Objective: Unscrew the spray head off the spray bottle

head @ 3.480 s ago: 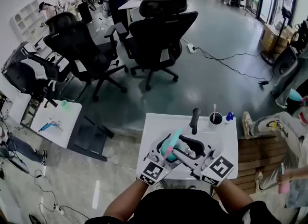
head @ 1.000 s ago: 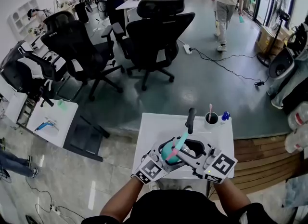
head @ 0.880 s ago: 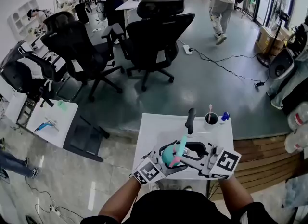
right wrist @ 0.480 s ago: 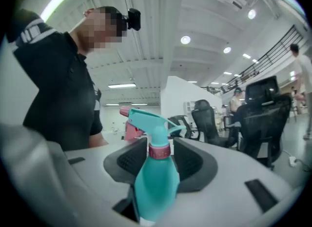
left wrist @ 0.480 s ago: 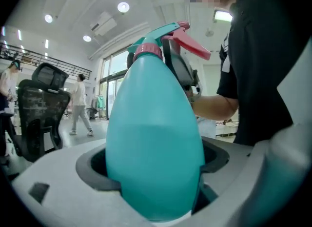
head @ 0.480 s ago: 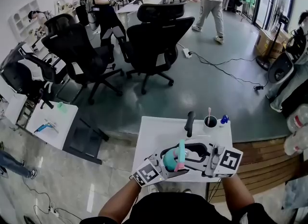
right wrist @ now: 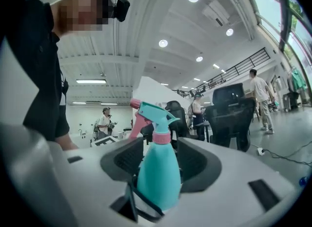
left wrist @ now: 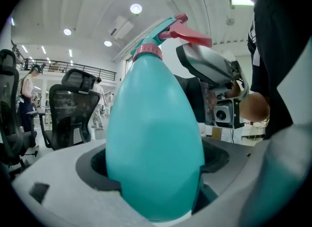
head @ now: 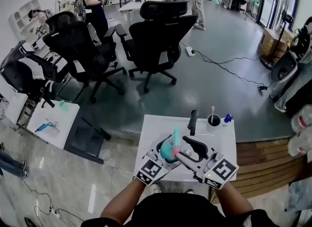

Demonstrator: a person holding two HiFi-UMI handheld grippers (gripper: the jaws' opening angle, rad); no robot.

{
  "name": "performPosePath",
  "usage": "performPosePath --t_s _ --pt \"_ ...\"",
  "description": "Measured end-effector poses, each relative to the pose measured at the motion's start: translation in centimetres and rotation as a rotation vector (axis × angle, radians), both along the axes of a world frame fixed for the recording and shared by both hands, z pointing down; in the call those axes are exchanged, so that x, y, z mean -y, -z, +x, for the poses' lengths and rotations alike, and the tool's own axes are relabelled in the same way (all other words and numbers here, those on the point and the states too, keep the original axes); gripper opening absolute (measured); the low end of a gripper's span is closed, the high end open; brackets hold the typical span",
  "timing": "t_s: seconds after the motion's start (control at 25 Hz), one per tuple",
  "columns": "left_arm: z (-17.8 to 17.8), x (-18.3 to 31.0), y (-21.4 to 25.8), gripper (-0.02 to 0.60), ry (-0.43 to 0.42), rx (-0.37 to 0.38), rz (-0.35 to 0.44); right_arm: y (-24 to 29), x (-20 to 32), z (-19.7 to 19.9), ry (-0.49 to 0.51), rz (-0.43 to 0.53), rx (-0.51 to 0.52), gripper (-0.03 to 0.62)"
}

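A teal spray bottle [head: 167,149] with a pink collar and a teal-and-pink spray head [head: 175,138] is held over the white table's near side. My left gripper [head: 165,149] is shut on the bottle's body, which fills the space between its jaws in the left gripper view [left wrist: 156,148]. The spray head [left wrist: 175,28] sits on the neck. My right gripper [head: 183,149] faces it from the right. Its jaws have just been opening. The bottle [right wrist: 158,177] stands between them with gaps on both sides, the head [right wrist: 151,113] above them.
The white table [head: 156,126] carries a black cup [head: 213,120] with a pink-tipped stick, a small blue item [head: 227,118] and a black handle-shaped object [head: 193,122]. Black office chairs [head: 161,30] stand beyond, and a small white side table [head: 53,121] is at left. People are at the far back.
The right gripper's jaws have spread away from the bottle and its marker cube has swung nearer to me. The left gripper has shifted slightly, and the spray head now points farther away.
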State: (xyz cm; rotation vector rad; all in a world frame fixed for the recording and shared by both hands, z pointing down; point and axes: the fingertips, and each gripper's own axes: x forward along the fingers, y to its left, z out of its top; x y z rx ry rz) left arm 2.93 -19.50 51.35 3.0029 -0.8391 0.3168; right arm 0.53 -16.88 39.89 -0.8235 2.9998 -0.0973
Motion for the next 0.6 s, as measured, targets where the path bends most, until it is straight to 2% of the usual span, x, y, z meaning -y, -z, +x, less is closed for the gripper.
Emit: performPosePath --t_s 0.28,0.36,0.4,0.52,0.6 --pt "1.0 -1.0 -0.9 0.46 -0.006 0.068 0.018 0.6 -0.1 -0.5 -0.085 0.01 0.001 0.204" --pt "1.1 -1.1 -0.9 0.46 -0.008 0.067 0.022 0.7 0.1 -0.3 -0.12 0.01 0.008 0.146" --pt "1.1 -1.2 -0.9 0.46 -0.009 0.068 0.023 0.7 0.1 -0.2 -0.126 0.006 0.014 0.14" --pt "1.2 -1.7 -0.9 0.46 -0.028 0.069 0.027 0.7 -0.3 -0.1 -0.098 -0.002 0.034 0.135" --pt "1.5 -2.5 -0.6 0.46 -0.076 0.05 0.03 1.0 -0.9 -0.1 -0.04 0.017 0.038 0.133"
